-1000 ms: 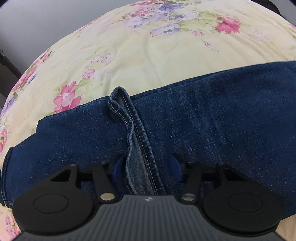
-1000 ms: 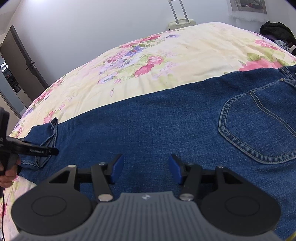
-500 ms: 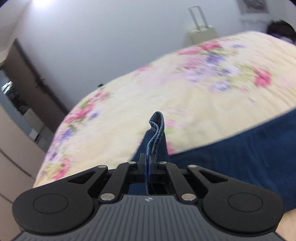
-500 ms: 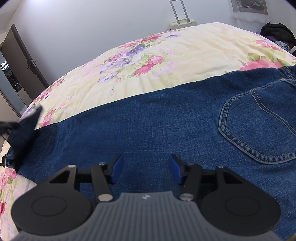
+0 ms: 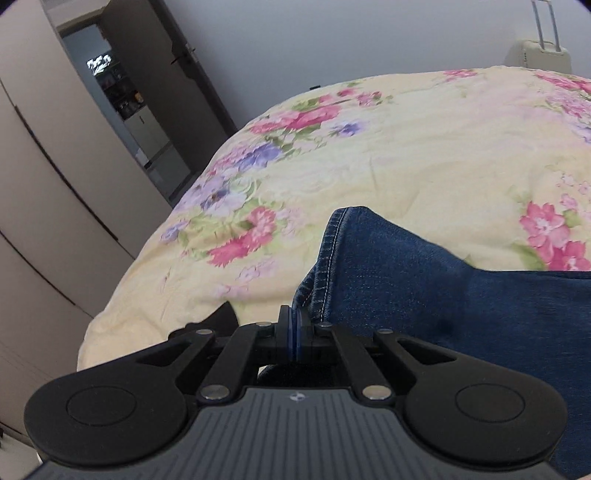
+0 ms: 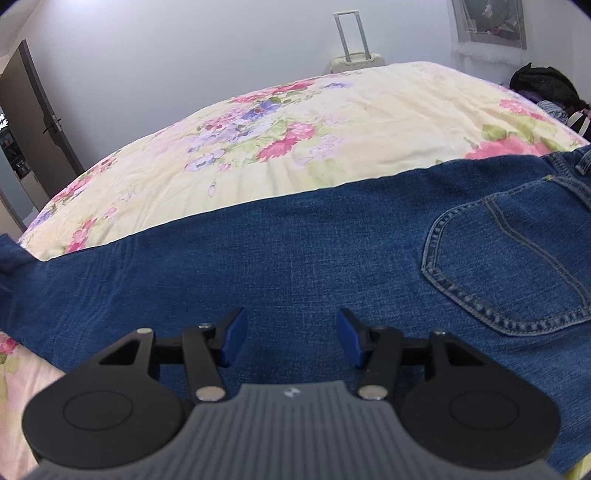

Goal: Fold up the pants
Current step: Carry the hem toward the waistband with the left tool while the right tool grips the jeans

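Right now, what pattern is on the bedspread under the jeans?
Pale yellow bedspread with pink and purple flowers and green leaves; clearest in the right wrist view.

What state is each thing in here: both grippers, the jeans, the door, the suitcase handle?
left gripper: shut on the jeans' hem.
right gripper: open, empty, above the jeans.
jeans: spread on the bed, back pocket up, hem end lifted.
door: open.
suitcase handle: extended.
bed cover: spread, slightly wrinkled.

Item: blue denim jeans [image 6: 295,266]
Pose: spread flat on bed, back pocket [image 6: 517,266] up
Hem [image 5: 328,258]: lifted, pinched
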`<act>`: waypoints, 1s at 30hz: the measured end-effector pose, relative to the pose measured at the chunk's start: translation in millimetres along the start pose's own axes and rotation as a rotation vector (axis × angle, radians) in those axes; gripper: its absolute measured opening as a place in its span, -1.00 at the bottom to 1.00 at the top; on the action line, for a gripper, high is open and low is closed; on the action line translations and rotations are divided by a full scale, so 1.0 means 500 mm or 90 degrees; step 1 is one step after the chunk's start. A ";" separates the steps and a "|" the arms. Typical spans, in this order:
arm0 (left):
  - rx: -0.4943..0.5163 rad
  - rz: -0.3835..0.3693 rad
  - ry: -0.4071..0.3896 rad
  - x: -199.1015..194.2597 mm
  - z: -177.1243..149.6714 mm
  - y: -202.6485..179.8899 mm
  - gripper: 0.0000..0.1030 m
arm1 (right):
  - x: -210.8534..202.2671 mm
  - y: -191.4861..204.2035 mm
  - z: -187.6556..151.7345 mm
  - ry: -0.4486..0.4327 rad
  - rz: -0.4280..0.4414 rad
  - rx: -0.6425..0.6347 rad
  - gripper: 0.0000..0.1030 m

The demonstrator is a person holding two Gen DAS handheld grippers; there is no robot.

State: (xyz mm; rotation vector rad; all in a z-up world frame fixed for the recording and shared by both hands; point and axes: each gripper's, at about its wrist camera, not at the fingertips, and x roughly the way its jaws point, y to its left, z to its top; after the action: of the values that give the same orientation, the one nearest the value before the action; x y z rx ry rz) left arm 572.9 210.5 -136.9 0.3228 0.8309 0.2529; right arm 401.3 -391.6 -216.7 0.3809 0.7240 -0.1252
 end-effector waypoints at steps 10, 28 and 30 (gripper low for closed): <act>-0.196 -0.065 0.018 0.112 -0.068 0.117 -1.00 | 0.008 -0.004 0.029 0.018 -0.045 -0.005 -0.01; 0.439 -0.247 -0.072 0.025 0.012 -0.249 -0.10 | 0.218 0.240 0.247 0.167 0.137 -0.441 -0.01; 0.499 -0.232 -0.064 0.046 0.004 -0.279 -0.02 | 0.245 0.257 0.245 0.191 0.153 -0.469 -0.02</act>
State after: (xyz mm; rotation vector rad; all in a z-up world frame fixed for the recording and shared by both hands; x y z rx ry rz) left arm 602.3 89.2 -203.6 0.8946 0.8470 -0.4459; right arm 599.8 -317.0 -176.6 -0.2273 0.9562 0.4279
